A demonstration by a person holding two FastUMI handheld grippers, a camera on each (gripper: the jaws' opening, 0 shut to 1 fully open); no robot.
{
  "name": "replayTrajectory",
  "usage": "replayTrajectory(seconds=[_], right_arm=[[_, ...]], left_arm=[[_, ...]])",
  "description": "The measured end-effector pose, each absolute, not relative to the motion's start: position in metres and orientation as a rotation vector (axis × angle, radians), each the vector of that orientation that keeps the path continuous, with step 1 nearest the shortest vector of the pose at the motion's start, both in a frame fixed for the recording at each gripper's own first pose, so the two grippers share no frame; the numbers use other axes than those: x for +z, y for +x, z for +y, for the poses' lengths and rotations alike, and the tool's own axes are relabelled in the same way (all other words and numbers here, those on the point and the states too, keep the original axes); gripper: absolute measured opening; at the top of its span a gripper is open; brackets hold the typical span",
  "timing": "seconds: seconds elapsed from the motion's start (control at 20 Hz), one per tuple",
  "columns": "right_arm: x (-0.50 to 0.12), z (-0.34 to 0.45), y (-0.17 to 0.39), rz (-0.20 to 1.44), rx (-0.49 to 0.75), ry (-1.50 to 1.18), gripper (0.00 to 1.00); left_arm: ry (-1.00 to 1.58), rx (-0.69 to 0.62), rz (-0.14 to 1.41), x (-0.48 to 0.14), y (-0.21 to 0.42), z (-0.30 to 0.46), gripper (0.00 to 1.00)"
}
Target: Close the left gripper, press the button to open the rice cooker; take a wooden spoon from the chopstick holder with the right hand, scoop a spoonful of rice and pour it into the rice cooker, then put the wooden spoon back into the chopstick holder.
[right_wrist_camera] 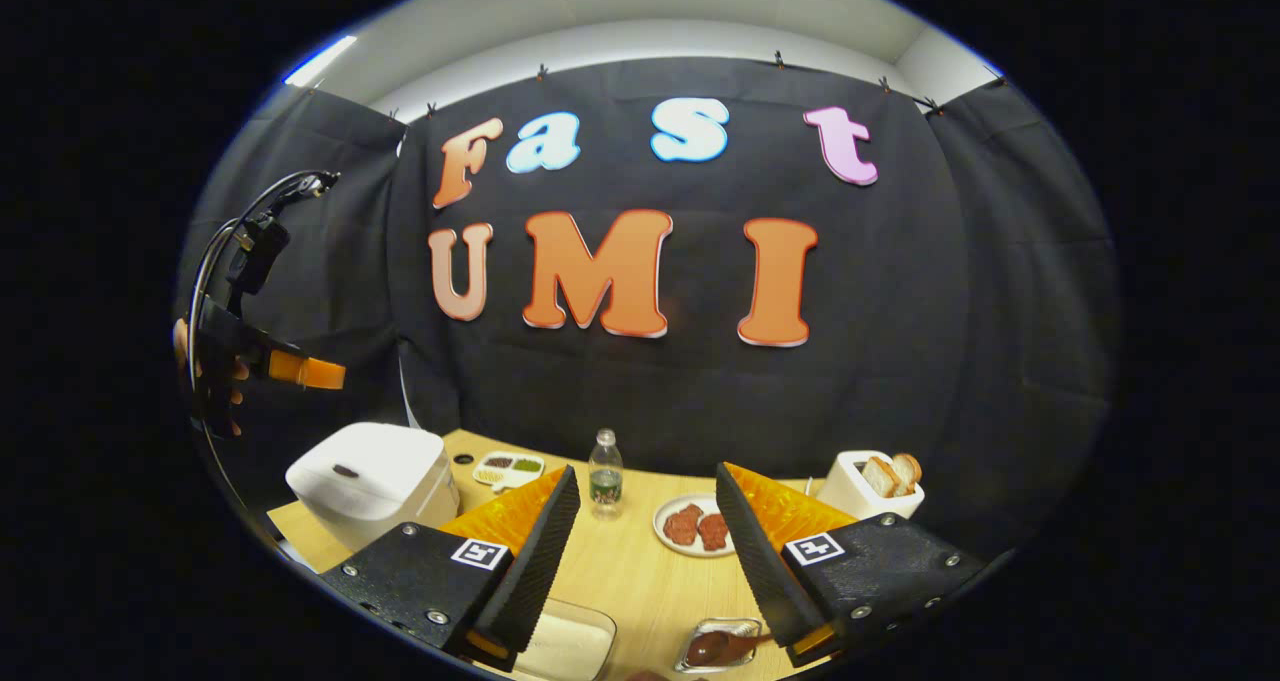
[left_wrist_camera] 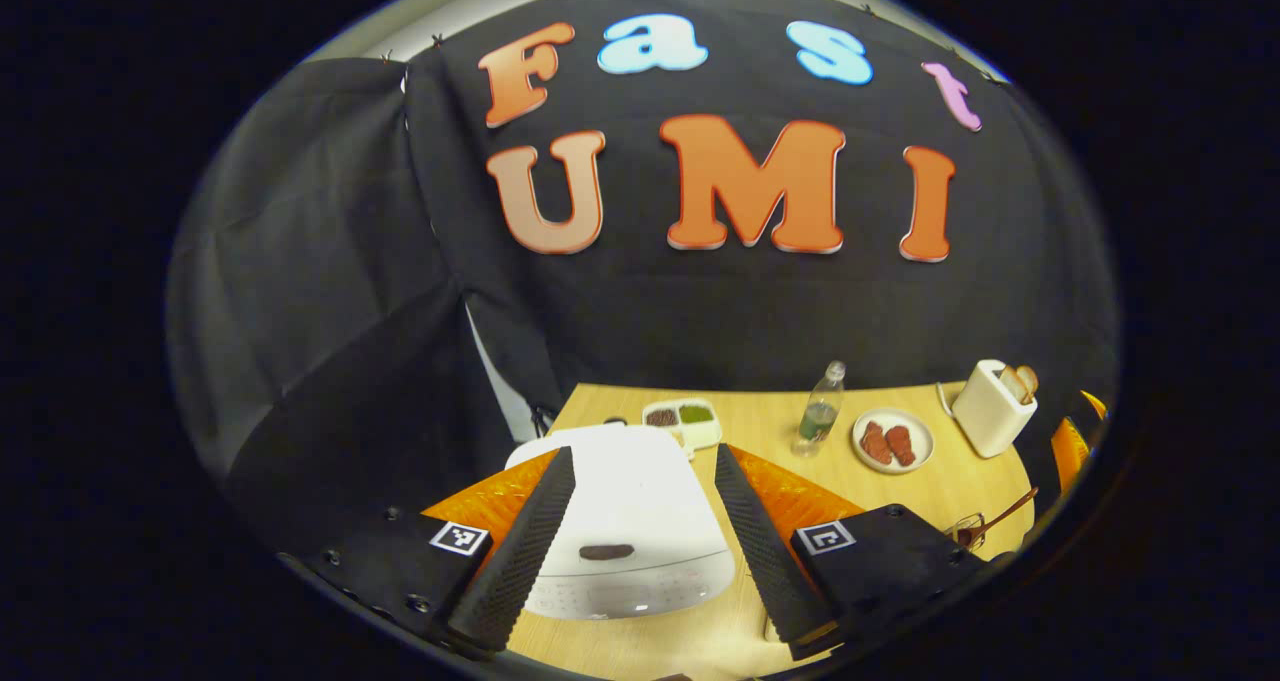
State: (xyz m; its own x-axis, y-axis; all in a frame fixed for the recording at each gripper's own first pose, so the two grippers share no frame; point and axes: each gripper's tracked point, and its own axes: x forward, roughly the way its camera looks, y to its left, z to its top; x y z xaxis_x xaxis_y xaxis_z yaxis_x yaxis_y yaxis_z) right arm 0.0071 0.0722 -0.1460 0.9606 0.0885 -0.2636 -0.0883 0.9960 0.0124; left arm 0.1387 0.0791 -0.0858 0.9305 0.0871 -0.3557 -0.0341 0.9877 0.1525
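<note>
Your left gripper point(left_wrist_camera: 640, 551), fingers spread wide, hangs over the closed rice cooker point(left_wrist_camera: 625, 521), whose dark lid button point(left_wrist_camera: 606, 552) lies straight ahead between them, apparently just below; your right gripper point(right_wrist_camera: 640, 561), also spread, stands well apart from the cooker.

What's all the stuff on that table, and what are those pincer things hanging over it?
Rice cooker: one, white, lid shut, table's left.
Divided dish: one, pale, dark and green fillings, behind the cooker.
Water bottle: one, clear, mid-table.
Plate: one, white, two reddish pieces on it, right of the bottle.
Toaster: one, cream, bread sticking out, far right.
Clear container: one, pale contents, near edge.
Table: one, light wood.
Left gripper: one, open, above the cooker.
Right gripper: one, open, above the table.
</note>
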Motion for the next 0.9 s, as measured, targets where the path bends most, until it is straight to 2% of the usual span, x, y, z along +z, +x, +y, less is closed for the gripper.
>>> replayTrajectory(seconds=[0.2, 0.45, 0.7, 0.9], right_arm=[[-0.114, 0.081, 0.022, 0.172, 0.129, 0.013, 0.86], [-0.084, 0.095, 0.032, 0.102, 0.159, 0.027, 0.86], [-0.075, 0.099, 0.034, 0.085, 0.170, 0.035, 0.86], [-0.072, 0.099, 0.035, 0.084, 0.177, 0.071, 0.86]], left_arm=[[0.137, 0.039, 0.141, -0.025, 0.104, 0.063, 0.96], [0.137, 0.039, -0.027, 0.011, 0.073, 0.058, 0.97], [0.134, 0.002, -0.108, 0.020, 0.054, 0.044, 0.95], [0.100, -0.026, -0.103, 0.004, 0.051, 0.019, 0.95]])
